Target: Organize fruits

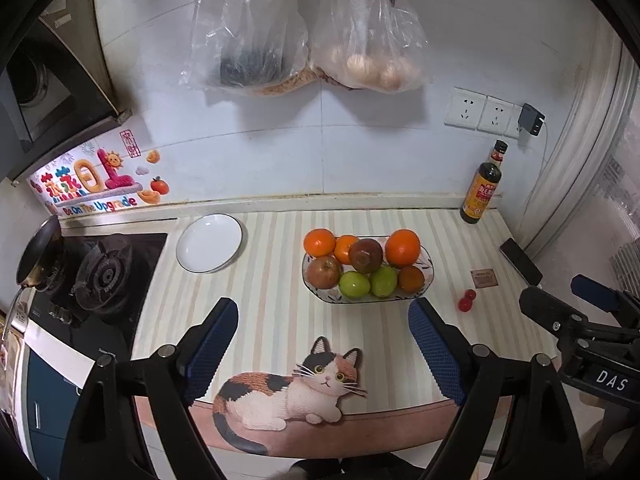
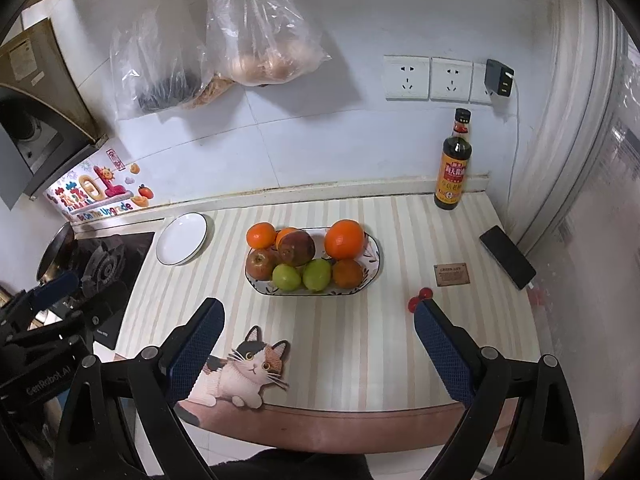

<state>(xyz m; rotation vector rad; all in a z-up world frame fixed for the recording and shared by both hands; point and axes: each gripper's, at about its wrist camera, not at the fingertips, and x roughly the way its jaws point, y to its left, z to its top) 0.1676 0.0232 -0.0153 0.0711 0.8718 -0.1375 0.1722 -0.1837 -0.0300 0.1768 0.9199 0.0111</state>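
Note:
An oval patterned fruit dish (image 1: 429, 272) (image 2: 374, 270) sits mid-counter, holding oranges (image 1: 402, 248) (image 2: 344, 239), a red apple (image 1: 324, 273) (image 2: 259, 264), two green fruits (image 1: 354, 284) (image 2: 286, 277) and a dark brownish fruit (image 1: 365, 255) (image 2: 297, 248). Two small red cherry tomatoes (image 1: 466, 301) (image 2: 418, 298) lie on the mat to the dish's right. An empty white plate (image 1: 209, 242) (image 2: 182, 244) sits to the left. My left gripper (image 1: 324, 312) is open and empty, in front of the dish. My right gripper (image 2: 318, 312) is open and empty, its right finger beside the tomatoes.
A gas stove (image 1: 100, 276) (image 2: 108, 264) with a pan (image 1: 40, 252) is on the left. A soy sauce bottle (image 1: 482, 188) (image 2: 452, 168), a phone (image 1: 520, 262) (image 2: 507, 257) and a small card (image 1: 483, 278) (image 2: 451, 274) are at the right. Plastic bags (image 1: 304, 32) (image 2: 224, 40) hang on the wall.

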